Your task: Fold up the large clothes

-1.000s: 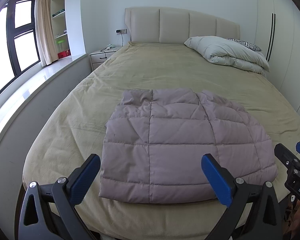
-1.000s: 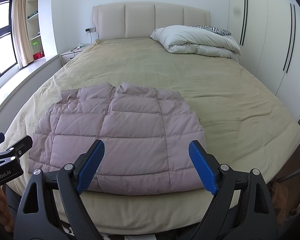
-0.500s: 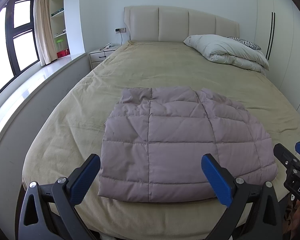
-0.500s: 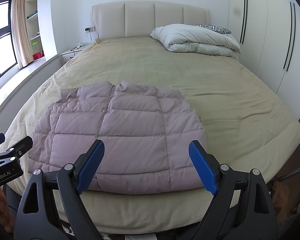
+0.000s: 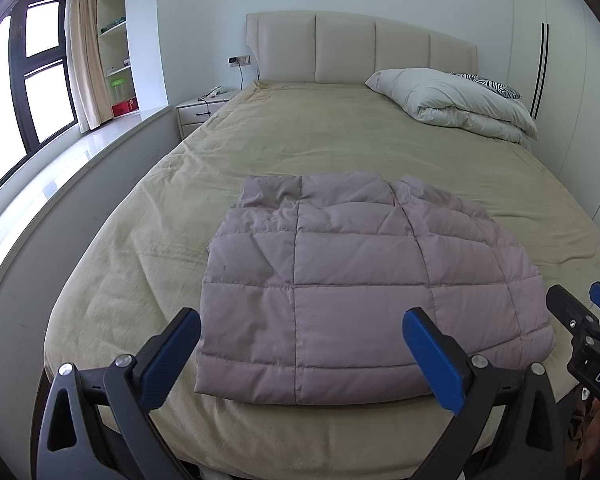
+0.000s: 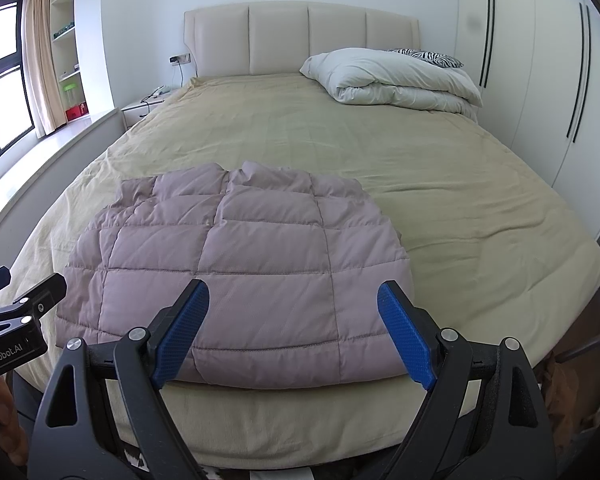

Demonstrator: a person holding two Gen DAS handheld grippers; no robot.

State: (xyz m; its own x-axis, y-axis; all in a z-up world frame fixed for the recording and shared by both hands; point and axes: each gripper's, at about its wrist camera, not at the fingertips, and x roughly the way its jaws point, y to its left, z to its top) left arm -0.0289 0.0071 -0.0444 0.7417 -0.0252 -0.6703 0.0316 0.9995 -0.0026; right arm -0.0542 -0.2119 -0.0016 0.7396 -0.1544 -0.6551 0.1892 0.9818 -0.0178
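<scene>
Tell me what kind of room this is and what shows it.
A home bedroom, most likely. A large bed with a padded headboard fills the view, a folded white duvet lies at its head, and a nightstand stands beside it. A quilted pink jacket lies on the bedspread.

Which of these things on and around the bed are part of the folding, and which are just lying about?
Part of the job:
- pink quilted jacket
- bed it lies on

Just lying about:
- white duvet
- zebra-print pillow
- nightstand
- shelves
</scene>
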